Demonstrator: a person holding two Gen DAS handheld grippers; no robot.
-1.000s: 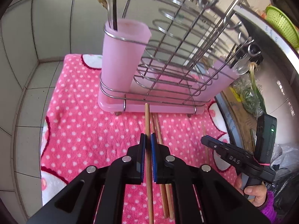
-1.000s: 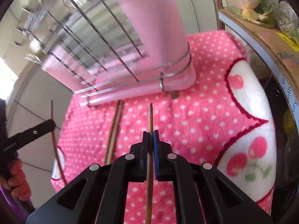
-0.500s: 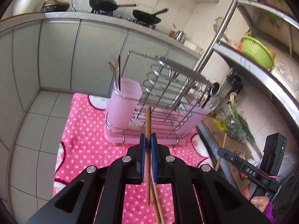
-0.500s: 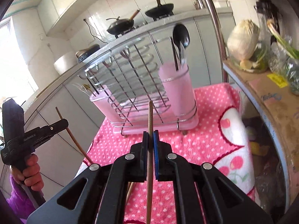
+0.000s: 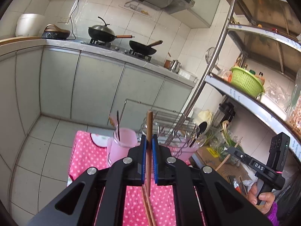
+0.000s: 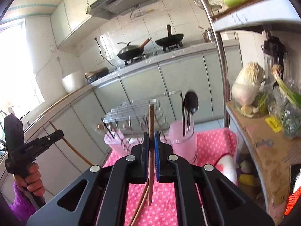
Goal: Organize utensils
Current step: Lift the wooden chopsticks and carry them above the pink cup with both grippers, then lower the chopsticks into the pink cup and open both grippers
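My left gripper (image 5: 149,141) is shut on a brown wooden chopstick (image 5: 150,124) that stands up between the blue pads, held high above the pink dotted towel (image 5: 84,150). Below and ahead stands the wire rack (image 5: 169,120) with a pink cup (image 5: 122,146) at its left end. My right gripper (image 6: 151,137) is shut on a second chopstick (image 6: 151,120), above the rack's other pink cup (image 6: 183,141), which holds a black spoon (image 6: 191,101). Loose chopsticks (image 5: 148,212) lie on the towel under the jaws. Each gripper also shows in the other's view: right gripper (image 5: 231,150), left gripper (image 6: 60,131).
A steel shelf post (image 5: 210,71) rises right of the rack, with a green basket (image 5: 246,81) on the shelf. A cabbage (image 6: 246,86) and a cardboard box (image 6: 263,146) sit on the lower shelf. Grey cabinets and a stove with woks (image 5: 102,33) stand behind.
Both grippers have risen from just above the towel, each carrying its chopstick, and tilted up. The rack has dropped lower in both views and the kitchen counter has come into sight.
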